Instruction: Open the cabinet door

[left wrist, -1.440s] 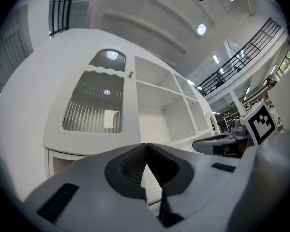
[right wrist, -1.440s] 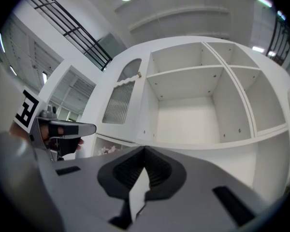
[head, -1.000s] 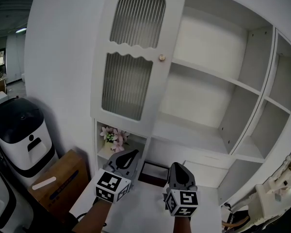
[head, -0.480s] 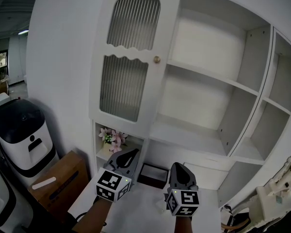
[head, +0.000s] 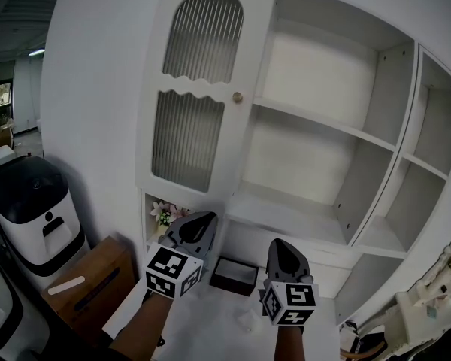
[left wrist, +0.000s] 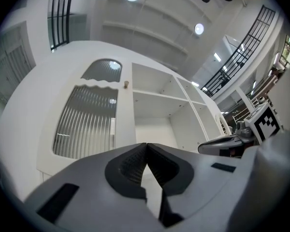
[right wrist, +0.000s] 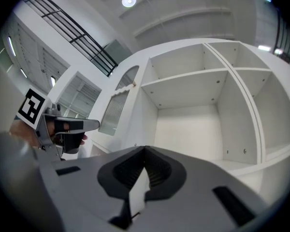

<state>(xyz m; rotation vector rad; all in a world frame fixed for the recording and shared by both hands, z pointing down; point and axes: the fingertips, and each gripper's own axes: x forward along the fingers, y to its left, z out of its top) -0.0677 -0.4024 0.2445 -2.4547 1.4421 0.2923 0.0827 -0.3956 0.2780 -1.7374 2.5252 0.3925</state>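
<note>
White wood makes up the tall cabinet (head: 338, 126), which fills most of the head view; its right-hand shelves stand bare and doorless. Its door (head: 203, 89), with an arched pane over a longer ribbed-glass pane, covers the left column and looks flush with the cabinet front, so I judge it shut and the task not yet begun: reaching, gripping and swinging the door out are all left to do. Below the door, over the white counter, the left gripper (head: 198, 218) and the right gripper (head: 279, 243) hang side by side, a little apart, both pointing toward the cabinet. Each gripper view shows the ribbed pads pressed tip to tip with nothing caught between them, so both are clenched and empty (they would have to be spread before taking anything). Neither touches the door. The left one sits nearly under the door's lower right corner and the right one further right, under the open shelf. Smallest is the brass knob (head: 237, 97) on the door's right edge, about halfway up, well above both grippers.
</note>
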